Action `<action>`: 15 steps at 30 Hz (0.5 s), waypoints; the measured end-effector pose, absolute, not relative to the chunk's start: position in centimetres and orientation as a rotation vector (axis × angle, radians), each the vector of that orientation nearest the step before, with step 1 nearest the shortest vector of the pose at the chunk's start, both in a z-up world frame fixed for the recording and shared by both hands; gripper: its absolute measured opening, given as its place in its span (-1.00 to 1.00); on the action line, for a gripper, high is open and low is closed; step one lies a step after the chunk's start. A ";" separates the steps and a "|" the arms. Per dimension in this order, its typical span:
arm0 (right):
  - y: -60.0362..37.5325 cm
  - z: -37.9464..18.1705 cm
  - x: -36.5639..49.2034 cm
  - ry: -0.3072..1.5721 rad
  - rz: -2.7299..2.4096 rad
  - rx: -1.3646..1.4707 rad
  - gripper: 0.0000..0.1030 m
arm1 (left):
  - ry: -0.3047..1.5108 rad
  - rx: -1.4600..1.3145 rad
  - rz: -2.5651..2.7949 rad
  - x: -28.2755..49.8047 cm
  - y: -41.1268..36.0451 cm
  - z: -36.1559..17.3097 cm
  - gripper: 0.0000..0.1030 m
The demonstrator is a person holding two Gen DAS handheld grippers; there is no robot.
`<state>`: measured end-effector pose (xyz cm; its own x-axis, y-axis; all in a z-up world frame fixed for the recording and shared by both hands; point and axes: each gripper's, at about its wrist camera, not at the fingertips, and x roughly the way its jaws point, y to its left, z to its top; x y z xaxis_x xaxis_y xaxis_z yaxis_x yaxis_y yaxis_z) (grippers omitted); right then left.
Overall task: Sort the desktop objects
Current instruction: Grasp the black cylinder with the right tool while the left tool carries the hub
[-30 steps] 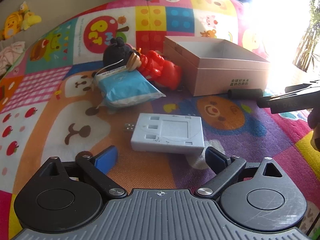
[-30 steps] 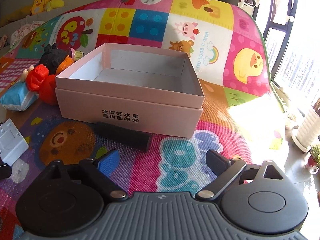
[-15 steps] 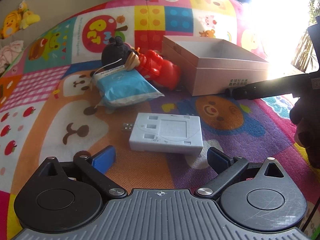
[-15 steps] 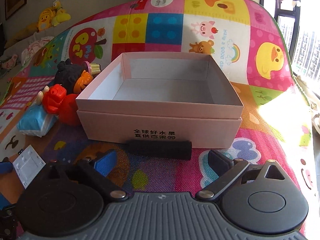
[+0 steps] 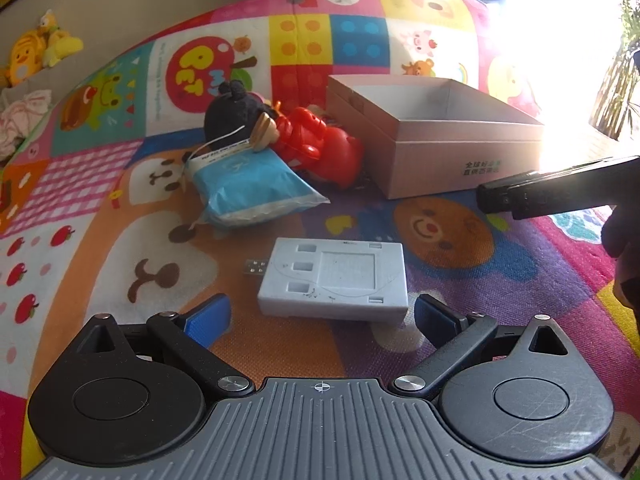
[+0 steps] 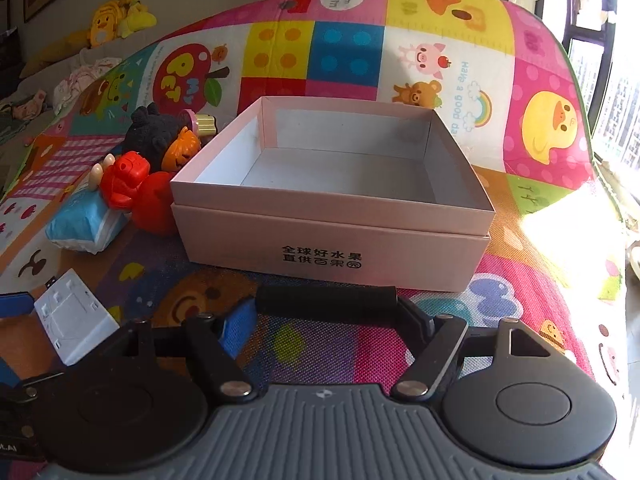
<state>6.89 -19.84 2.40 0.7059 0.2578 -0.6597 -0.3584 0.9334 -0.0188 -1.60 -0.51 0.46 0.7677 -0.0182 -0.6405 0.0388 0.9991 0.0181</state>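
We have our right gripper (image 6: pixel 326 320) low on the play mat (image 6: pixel 520 312), with the black roll (image 6: pixel 326 299) lying sideways between its two fingers. The jaws are closing in on the ends of the roll, and we cannot tell if the pads press on it yet. The roll lies right in front of the pink box (image 6: pixel 332 248), so it should be a short lift to drop it inside (the box has nothing in it). That box looks like the place where our things go.

Our left gripper (image 5: pixel 322 316) waits with its jaws wide apart, holding nothing. The flat grey case (image 5: pixel 334 278) lies on the mat just past its tips, so we think it is next. The blue tissue pack (image 5: pixel 248 190), the red toy (image 5: pixel 320 148) and the black plush (image 5: pixel 232 114) sit in a heap beside the box.

Both grippers tip down toward the mat. The right one comes in from the side of the left view.
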 end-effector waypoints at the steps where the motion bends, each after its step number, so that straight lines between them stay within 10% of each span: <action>1: -20.2 2.8 6.2 0.705 0.359 -0.154 0.45 | 0.695 0.045 -0.022 -1.3 -0.7 0.5 0.96; 15: -23.2 5.6 -0.6 0.679 0.460 -0.228 0.45 | 0.668 0.127 -0.100 -1.5 -3.0 1.5 0.63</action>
<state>-0.55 -23.23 5.64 0.6834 0.3334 -0.6494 -0.4794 0.8759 -0.0548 -1.52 -2.96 1.53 0.7805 -0.0514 -0.6231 0.1329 0.9875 0.0849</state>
